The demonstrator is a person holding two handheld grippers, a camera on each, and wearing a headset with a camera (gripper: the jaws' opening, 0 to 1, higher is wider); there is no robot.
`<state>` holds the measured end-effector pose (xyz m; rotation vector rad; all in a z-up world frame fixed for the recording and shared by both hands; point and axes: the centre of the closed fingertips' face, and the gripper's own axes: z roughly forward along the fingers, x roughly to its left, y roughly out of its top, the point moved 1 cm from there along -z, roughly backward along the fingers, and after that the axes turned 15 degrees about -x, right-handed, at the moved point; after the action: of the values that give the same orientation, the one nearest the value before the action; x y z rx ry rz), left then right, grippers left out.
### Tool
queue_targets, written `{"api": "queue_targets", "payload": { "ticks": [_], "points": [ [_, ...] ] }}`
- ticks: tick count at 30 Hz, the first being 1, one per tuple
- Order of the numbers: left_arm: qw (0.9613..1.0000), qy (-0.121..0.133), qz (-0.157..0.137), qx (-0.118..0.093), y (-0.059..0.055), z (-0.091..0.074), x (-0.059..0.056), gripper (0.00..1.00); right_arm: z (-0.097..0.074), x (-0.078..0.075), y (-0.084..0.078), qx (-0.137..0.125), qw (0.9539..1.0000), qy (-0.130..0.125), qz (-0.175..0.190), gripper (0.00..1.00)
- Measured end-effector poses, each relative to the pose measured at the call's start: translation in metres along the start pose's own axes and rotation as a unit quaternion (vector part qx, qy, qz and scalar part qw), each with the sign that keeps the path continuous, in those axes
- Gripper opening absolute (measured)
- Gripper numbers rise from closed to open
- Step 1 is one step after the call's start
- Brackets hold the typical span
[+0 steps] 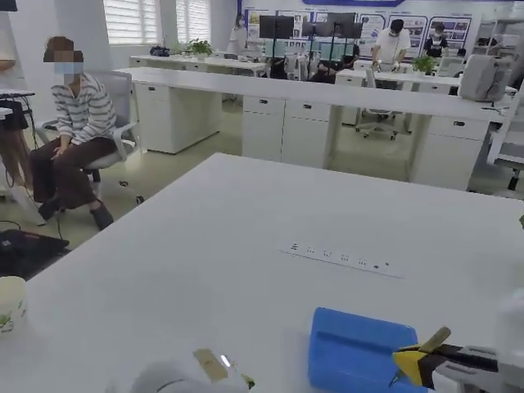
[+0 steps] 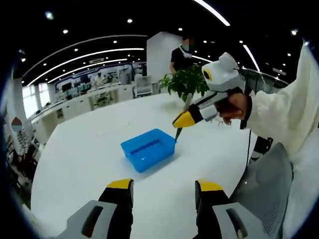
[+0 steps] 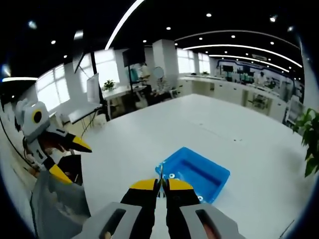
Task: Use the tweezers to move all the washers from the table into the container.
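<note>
Right gripper view: the right gripper point(image 3: 159, 186) has its jaws together, clamped on the thin tweezers point(image 3: 161, 172), whose tip hangs over the near rim of the blue container point(image 3: 209, 174). Two small pale bits on the container floor look like washers point(image 3: 172, 176). Whether the tweezers carry one now is too small to tell.

In the left gripper view the left gripper point(image 2: 164, 185) has its jaws apart and empty, well short of the container, above the white surface point(image 1: 205, 246).

I judge the step in hand to be the drop into the container. To do it well:

- Bring the tip further in, past the rim and over the container floor, since a washer let go at the edge could bounce out onto the surface.
- Lower the tip close to the container floor before letting go.
- Ease the squeeze only a little, enough for the tweezers to spring open, so the jaws do not lose the tweezers themselves.
- The left gripper could rest against the container's side to stop this light tray from sliding.
</note>
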<state>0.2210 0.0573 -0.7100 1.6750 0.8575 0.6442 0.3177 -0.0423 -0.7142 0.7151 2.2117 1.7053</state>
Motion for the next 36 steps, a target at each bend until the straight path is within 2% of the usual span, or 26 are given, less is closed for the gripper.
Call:
{"api": "queue_targets", "payload": {
  "ticks": [2, 3, 4, 6, 7, 10, 11, 12, 13, 14, 15, 16, 18, 20, 23, 25, 26, 27, 31, 32, 36],
  "points": [
    [0.9994, -0.022, -0.019, -0.020, 0.017, 0.003, -0.005, 0.39, -0.005, 0.014, 0.003, -0.001, 0.9998, 0.020, -0.005, 0.03],
    [0.9988, -0.031, -0.027, -0.026, 0.024, 0.003, -0.008, 0.40, -0.006, 0.019, 0.005, -0.003, 0.9996, 0.028, -0.002, 0.03],
    [0.9978, -0.047, -0.037, -0.029, 0.031, 0.004, -0.013, 0.41, -0.009, 0.030, 0.006, -0.003, 0.9988, 0.048, 0.002, 0.03],
    [0.9965, -0.065, -0.037, -0.037, 0.045, 0.007, -0.018, 0.41, -0.013, 0.046, 0.004, 0.010, 0.9965, 0.082, 0.008, 0.03],
    [0.9962, -0.068, -0.037, -0.040, 0.048, 0.007, -0.019, 0.40, -0.015, 0.053, 0.004, 0.015, 0.9953, 0.095, 0.011, 0.03],
    [0.9914, -0.111, -0.041, -0.056, 0.070, 0.010, -0.035, 0.39, -0.022, 0.075, 0.007, 0.025, 0.9905, 0.134, -0.017, 0.03],
    [0.9893, -0.127, -0.043, -0.057, 0.074, 0.010, -0.040, 0.39, -0.023, 0.078, 0.008, 0.027, 0.9891, 0.142, -0.026, 0.03],
    [0.9866, -0.146, -0.052, -0.051, 0.077, 0.010, -0.047, 0.40, -0.025, 0.086, 0.009, 0.028, 0.9862, 0.160, -0.035, 0.03],
    [0.9847, -0.155, -0.058, -0.054, 0.080, 0.011, -0.051, 0.40, -0.027, 0.091, 0.009, 0.034, 0.9835, 0.175, -0.032, 0.03],
    [0.9809, -0.175, -0.068, -0.050, 0.081, 0.011, -0.058, 0.39, -0.030, 0.097, 0.006, 0.051, 0.9808, 0.186, -0.027, 0.03],
    [0.9787, -0.186, -0.073, -0.048, 0.082, 0.011, -0.062, 0.38, -0.029, 0.098, 0.008, 0.048, 0.9814, 0.183, -0.032, 0.03],
    [0.9783, -0.187, -0.072, -0.054, 0.084, 0.012, -0.063, 0.38, -0.030, 0.102, 0.008, 0.048, 0.9794, 0.191, -0.042, 0.03],
    [0.9742, -0.204, -0.080, -0.052, 0.086, 0.013, -0.069, 0.36, -0.033, 0.109, 0.008, 0.053, 0.9763, 0.204, -0.051, 0.03],
    [0.9705, -0.225, -0.076, -0.044, 0.084, 0.012, -0.076, 0.32, -0.036, 0.115, 0.007, 0.059, 0.9728, 0.216, -0.059, 0.03],
    [0.9676, -0.243, -0.060, -0.033, 0.081, 0.013, -0.084, 0.27, -0.040, 0.123, 0.006, 0.064, 0.9676, 0.234, -0.071, 0.03],
    [0.9631, -0.261, -0.060, -0.030, 0.081, 0.012, -0.089, 0.22, -0.042, 0.127, 0.004, 0.069, 0.9642, 0.244, -0.079, 0.03],
    [0.9597, -0.273, -0.063, -0.025, 0.079, 0.012, -0.093, 0.20, -0.045, 0.129, 0.002, 0.073, 0.9610, 0.253, -0.083, 0.03],
    [0.9582, -0.278, -0.062, -0.023, 0.078, 0.012, -0.095, 0.18, -0.046, 0.131, 0.001, 0.076, 0.9597, 0.257, -0.083, 0.03],
    [0.9552, -0.291, -0.054, -0.012, 0.072, 0.014, -0.101, 0.15, -0.051, 0.135, -0.004, 0.088, 0.9549, 0.270, -0.088, 0.03],
    [0.9526, -0.298, -0.057, -0.013, 0.072, 0.014, -0.104, 0.13, -0.053, 0.136, -0.007, 0.093, 0.9526, 0.274, -0.094, 0.03],
    [0.9510, -0.305, -0.048, -0.009, 0.071, 0.015, -0.108, 0.00, -0.055, 0.138, -0.013, 0.107, 0.9487, 0.281, -0.099, 0.03]
  ]
}}
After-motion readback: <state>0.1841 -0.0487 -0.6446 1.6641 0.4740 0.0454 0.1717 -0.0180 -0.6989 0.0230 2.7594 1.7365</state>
